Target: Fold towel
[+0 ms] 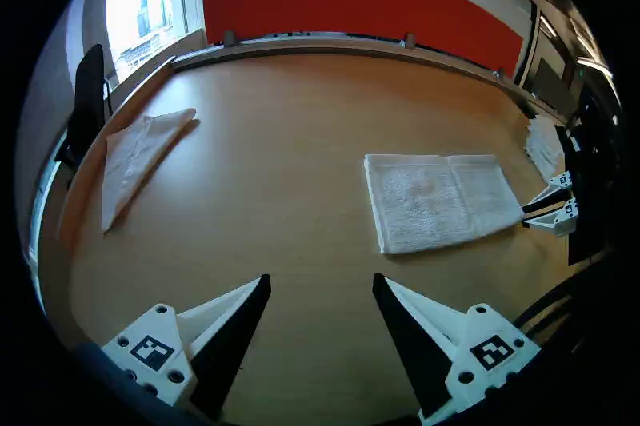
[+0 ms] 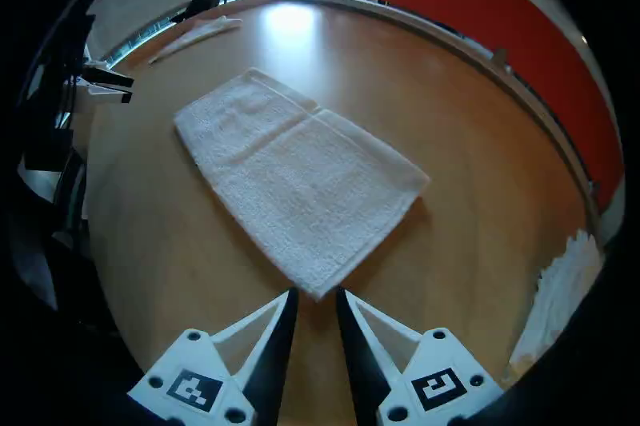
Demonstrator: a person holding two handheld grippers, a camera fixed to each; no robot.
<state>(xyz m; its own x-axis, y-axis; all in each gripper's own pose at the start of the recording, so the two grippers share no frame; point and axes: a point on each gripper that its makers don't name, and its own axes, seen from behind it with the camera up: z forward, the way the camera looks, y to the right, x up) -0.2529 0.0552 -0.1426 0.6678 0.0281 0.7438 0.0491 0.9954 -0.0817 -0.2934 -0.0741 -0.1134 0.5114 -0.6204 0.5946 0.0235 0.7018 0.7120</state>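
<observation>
A white towel point(image 1: 440, 198) lies folded flat on the wooden table point(image 1: 304, 154). In the right gripper view the same towel point(image 2: 296, 178) spreads out just ahead of my right gripper point(image 2: 316, 294), its near corner right at the fingertips. The jaws stand a narrow gap apart and the corner is not pinched between them. From the left gripper view, the right gripper point(image 1: 526, 215) sits at the towel's right edge. My left gripper point(image 1: 320, 282) is wide open over bare table, well short of the towel, with nothing in it. The right gripper view shows the left gripper point(image 2: 128, 86) far off.
A second white towel point(image 1: 136, 158) lies near the table's far left edge, beside a black chair point(image 1: 84, 106). A stack of white cloths point(image 2: 560, 290) sits at the table's right side. A red partition point(image 1: 360, 6) runs along the back edge.
</observation>
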